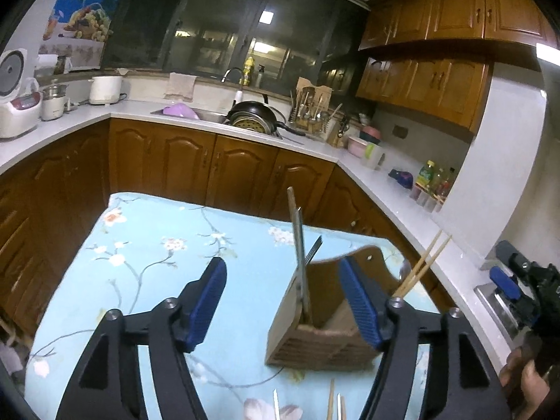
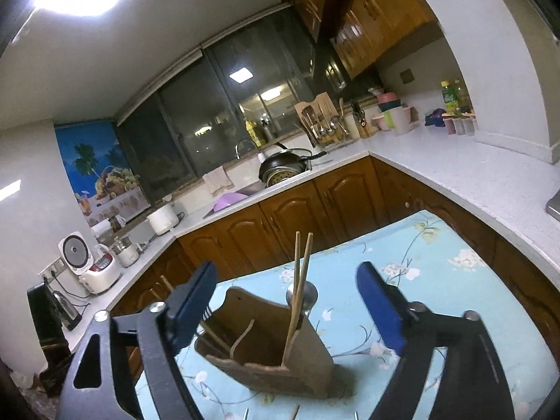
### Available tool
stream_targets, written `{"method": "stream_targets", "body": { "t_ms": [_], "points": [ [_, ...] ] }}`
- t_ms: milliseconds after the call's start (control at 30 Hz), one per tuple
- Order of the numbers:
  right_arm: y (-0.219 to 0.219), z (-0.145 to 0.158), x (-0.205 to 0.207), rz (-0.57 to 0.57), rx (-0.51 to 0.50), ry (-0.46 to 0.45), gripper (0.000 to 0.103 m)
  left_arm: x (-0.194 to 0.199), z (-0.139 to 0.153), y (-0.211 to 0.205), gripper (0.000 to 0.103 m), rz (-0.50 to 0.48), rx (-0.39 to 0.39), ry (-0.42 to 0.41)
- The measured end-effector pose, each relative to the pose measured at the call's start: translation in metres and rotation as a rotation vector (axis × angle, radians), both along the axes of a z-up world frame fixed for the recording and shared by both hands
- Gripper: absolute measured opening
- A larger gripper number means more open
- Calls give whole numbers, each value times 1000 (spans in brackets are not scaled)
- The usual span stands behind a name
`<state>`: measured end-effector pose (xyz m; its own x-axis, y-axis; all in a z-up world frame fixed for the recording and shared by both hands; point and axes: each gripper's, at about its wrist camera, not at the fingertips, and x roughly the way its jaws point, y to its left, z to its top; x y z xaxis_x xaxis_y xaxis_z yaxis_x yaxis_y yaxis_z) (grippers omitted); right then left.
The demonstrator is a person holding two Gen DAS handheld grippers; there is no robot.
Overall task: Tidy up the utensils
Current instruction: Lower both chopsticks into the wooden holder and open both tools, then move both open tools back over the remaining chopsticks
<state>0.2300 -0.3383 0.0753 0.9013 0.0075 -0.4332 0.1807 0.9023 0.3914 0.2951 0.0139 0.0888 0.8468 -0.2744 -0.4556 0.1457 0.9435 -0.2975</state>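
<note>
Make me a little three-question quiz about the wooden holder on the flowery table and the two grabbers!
1. True or false: the wooden holder stands on the blue flowered tablecloth.
2. What leans in the holder's right-hand compartment, seen from the right wrist view? A) chopsticks B) a whisk C) a cup
3. Fill in: both the left gripper and the right gripper are ____ and hold nothing.

Key
1. True.
2. A: the pair of chopsticks leans there, with a spoon behind.
3. Open.
</note>
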Motion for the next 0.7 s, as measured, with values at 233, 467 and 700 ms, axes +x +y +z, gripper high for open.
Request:
{"method": "stream_targets", "body": {
  "t_ms": [233,467,700],
  "points": [
    [1,-11,-40,-1,24,23,91,-42,-11,16,77,5,5,38],
    [11,-39,-79,3,30,102,91,-81,-22,23,77,5,20,108],
    [24,-71,-109,12,27,195,91,-111,-44,33,77,14,23,194]
  ]
}}
